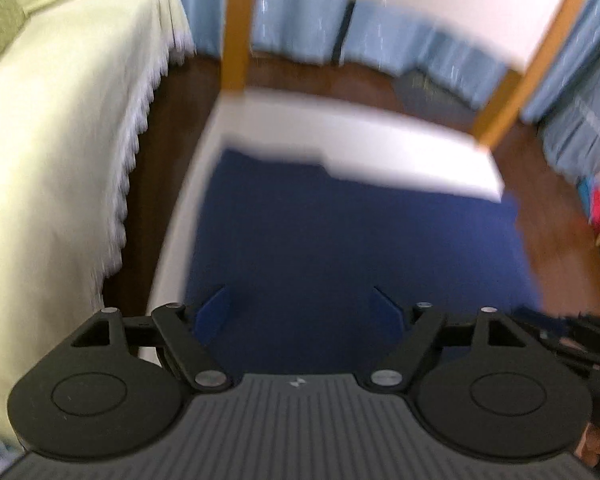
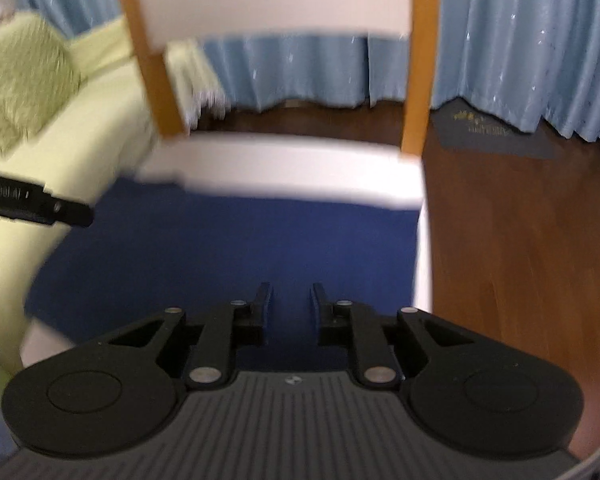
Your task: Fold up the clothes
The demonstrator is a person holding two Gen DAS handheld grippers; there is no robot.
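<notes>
Across the middle of both frames, you have a dark blue cloth (image 1: 340,240) spread flat over the white counter (image 1: 400,152), its far edge stopping short of the counter's back, probably so its edges are easy to reach. Both pictures are blurred, so I cannot tell what garment it is or whether it is already folded once. At the bottom of the left view, your left gripper (image 1: 304,310) hovers over the cloth's near part with its fingers wide apart, holding nothing. Low in the right view, your right gripper (image 2: 290,306) has its fingers drawn close with a narrow gap showing; nothing is visibly pinched there.
</notes>
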